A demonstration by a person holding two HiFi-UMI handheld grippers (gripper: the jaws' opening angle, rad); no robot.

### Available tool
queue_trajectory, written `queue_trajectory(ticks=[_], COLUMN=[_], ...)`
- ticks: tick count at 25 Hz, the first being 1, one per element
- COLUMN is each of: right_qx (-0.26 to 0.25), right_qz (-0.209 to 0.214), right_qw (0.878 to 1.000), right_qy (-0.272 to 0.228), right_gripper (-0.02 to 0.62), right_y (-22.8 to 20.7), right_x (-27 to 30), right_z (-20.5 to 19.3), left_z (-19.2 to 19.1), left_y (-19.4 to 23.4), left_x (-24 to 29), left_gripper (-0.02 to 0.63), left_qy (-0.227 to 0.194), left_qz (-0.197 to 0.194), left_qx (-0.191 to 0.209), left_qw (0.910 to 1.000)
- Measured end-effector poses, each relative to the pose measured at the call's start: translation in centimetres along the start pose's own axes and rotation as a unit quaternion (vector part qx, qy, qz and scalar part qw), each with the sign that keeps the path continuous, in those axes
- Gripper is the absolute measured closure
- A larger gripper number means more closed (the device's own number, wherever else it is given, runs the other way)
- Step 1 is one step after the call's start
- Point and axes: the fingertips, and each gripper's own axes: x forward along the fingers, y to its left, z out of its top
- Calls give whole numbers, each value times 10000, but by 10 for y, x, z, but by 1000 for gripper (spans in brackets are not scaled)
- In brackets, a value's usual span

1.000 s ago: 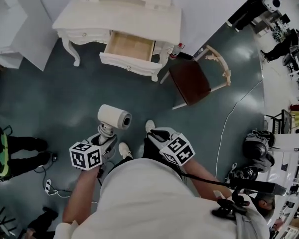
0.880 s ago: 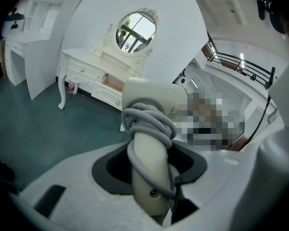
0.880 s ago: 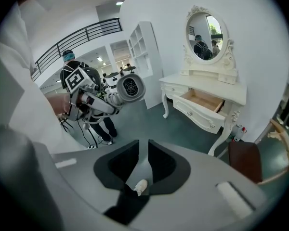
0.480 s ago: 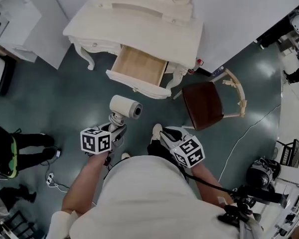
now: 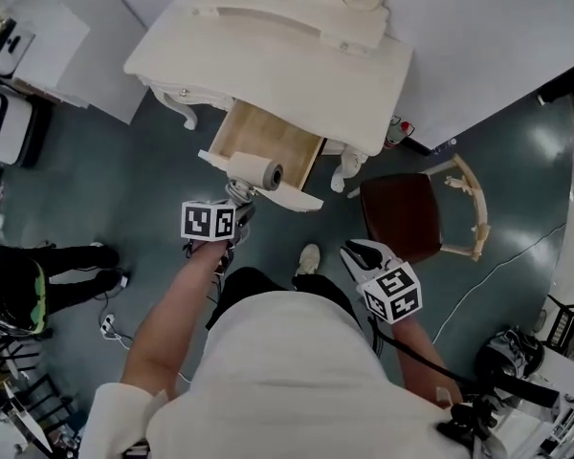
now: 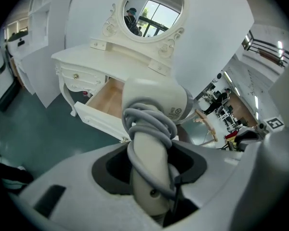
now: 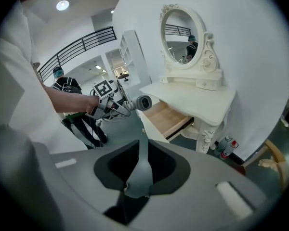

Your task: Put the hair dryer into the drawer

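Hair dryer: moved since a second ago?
Yes. In the head view the hair dryer, held in the left tongs, went from well short of the open drawer to over its front edge.

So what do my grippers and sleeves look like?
Both the left gripper and right gripper are grey-bodied, each carrying a white cube with black square markers. A black cable runs back from the right one. The person wears a white short-sleeved top.

I am counting one hair dryer, one open drawer, one dressing table, one oval mirror, one wooden chair at the frame's right, and I am carrying two grippers: the left gripper and the right gripper.
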Motion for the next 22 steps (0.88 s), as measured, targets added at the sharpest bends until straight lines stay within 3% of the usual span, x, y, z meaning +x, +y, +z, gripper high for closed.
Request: queue_trajectory(ticks=[8, 13, 17, 22], right_qx=[226, 384, 658, 873], right_qz=[-105, -349, -674, -943], right_qw=[9997, 9986, 9955, 9917], right_qy=[-53, -51, -110, -92], right_gripper=[535, 535, 535, 535], right_y=[-37, -49, -58, -62], right_x=[3, 12, 21, 40], right_z=[11, 25, 48, 73], left_z=[41, 64, 81, 99], left_y=[29, 49, 61, 77], left_x=[46, 72, 94, 116], left_gripper=[407, 407, 407, 407], left_qy=[643, 1201, 1730, 2213], left_qz=[398, 382, 228, 7], left_qx=[637, 1401, 2262, 3307], left_qw=[9951, 9821, 9583, 9174])
